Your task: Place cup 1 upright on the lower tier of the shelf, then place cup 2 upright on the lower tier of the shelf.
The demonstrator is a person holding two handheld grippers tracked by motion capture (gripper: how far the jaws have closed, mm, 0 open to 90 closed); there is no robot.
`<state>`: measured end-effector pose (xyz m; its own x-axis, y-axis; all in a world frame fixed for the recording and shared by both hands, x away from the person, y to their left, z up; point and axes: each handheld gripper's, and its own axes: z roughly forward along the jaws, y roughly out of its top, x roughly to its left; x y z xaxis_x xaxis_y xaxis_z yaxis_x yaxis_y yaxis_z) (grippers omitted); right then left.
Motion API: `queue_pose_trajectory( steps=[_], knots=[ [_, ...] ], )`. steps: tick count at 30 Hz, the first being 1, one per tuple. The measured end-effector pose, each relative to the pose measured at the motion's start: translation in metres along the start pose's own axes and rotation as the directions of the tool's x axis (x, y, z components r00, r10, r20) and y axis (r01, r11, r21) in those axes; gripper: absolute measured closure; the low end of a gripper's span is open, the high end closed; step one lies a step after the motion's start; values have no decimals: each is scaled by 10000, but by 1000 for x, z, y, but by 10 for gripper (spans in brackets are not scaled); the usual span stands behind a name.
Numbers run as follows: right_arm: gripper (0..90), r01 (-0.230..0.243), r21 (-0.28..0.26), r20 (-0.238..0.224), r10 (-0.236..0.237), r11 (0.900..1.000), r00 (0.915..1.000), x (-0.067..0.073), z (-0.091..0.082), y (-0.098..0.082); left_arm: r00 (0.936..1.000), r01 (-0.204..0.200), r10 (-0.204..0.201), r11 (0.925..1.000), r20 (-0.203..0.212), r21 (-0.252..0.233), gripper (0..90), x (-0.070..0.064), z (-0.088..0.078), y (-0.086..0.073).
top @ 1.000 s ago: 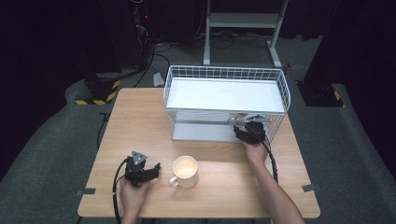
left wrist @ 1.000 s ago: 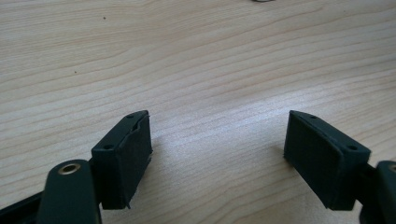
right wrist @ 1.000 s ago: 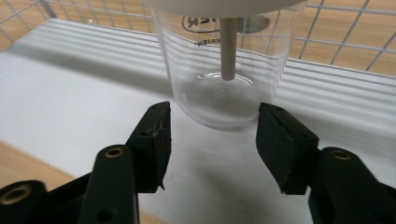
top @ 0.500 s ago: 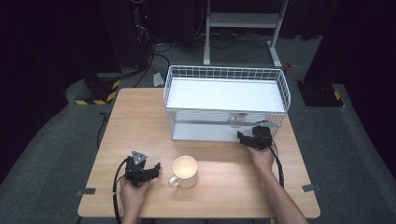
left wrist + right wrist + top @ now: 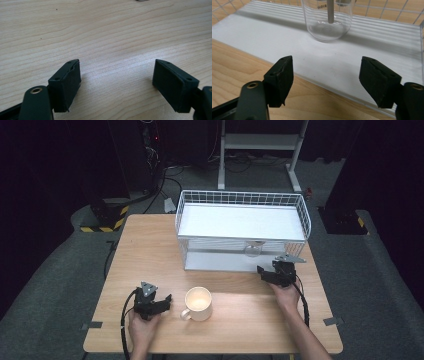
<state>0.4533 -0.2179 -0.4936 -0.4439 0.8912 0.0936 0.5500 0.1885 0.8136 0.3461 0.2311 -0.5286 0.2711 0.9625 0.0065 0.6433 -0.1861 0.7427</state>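
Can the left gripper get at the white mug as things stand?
Probably yes: the left gripper lies open on the table, its jaws toward the white mug, with bare wood between them.

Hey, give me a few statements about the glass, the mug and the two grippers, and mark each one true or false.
1. The glass stands on the rack's lower shelf. True.
2. The right gripper is clamped on the glass. False: its jaws are apart and empty, the glass farther in; they have just been closing a little.
3. The mug sits on the table in front of the rack. True.
4. The left gripper holds the mug. False: its jaws are open over bare wood.
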Motion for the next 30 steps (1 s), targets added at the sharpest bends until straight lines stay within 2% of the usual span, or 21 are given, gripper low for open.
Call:
queue_pose_trajectory(
  steps=[1,3,7,14,17,21,30],
  knots=[
    [290,-135,50,-61,135,9999,9999,1,-2,-1,10000,-2,2,10000,0,2,227,0,0,0],
    [292,58,-22,-86,-59,10000,9999,1,-6,-3,10000,2,-2,10000,-1,0,227,0,0,0],
    [295,21,-156,-176,-24,9999,9998,0,-14,-7,10000,21,-21,10000,-17,0,228,0,0,0],
    [320,109,-68,-125,-110,9999,9999,-1,-25,-15,10000,27,-27,10000,-18,-1,228,0,0,0],
    [323,315,-125,-102,-316,9994,9994,0,-33,-19,10000,32,-32,10000,-16,-2,228,0,0,0],
    [330,184,-257,-185,-189,9995,9996,0,-42,-22,10000,34,-34,10000,-13,-3,228,0,0,0],
    [335,327,-209,-133,-330,9992,9994,2,-56,-36,10000,35,-35,10000,-13,-4,228,0,0,0]
  ],
)
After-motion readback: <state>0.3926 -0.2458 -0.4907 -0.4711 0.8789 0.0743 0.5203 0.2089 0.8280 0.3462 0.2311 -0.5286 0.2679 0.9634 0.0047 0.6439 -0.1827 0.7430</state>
